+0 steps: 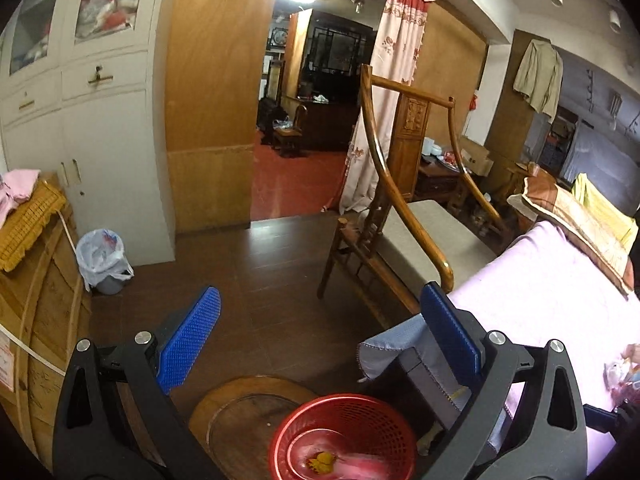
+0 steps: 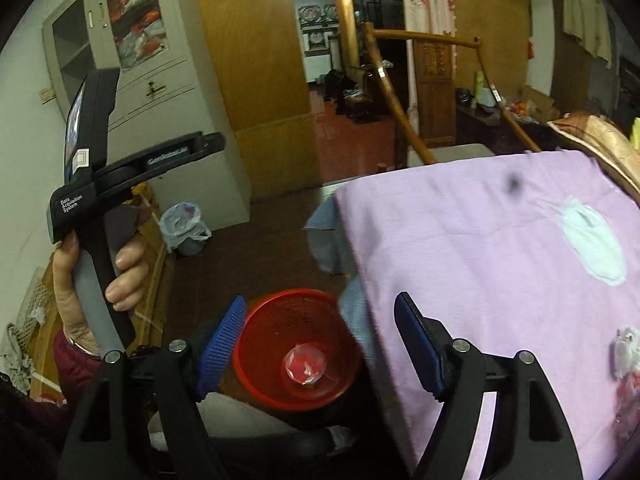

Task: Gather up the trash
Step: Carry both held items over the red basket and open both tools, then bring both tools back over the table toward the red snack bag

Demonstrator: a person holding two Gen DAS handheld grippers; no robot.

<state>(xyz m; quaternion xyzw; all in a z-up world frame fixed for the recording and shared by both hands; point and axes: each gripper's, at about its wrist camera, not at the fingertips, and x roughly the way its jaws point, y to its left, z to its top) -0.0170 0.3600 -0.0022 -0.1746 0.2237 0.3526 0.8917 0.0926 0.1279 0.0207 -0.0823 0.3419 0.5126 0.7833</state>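
A pink-sheeted bed [image 2: 500, 248] carries crumpled white paper trash [image 2: 592, 240]. Beside it on the dark floor stands a round red mesh plastic basket [image 2: 296, 344] holding a clear wrapper [image 2: 306, 366]. The left claw [image 1: 316, 340] and right claw [image 2: 320, 344] both gape wide, empty.

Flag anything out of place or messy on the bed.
Litter lies on the pink bedsheet: a flattened white paper or tissue piece near the right side, and a crumpled white-and-pink wrapper at the right edge. A small dark smudge marks the sheet higher up. The red plastic mesh basket on the floor already holds trash.
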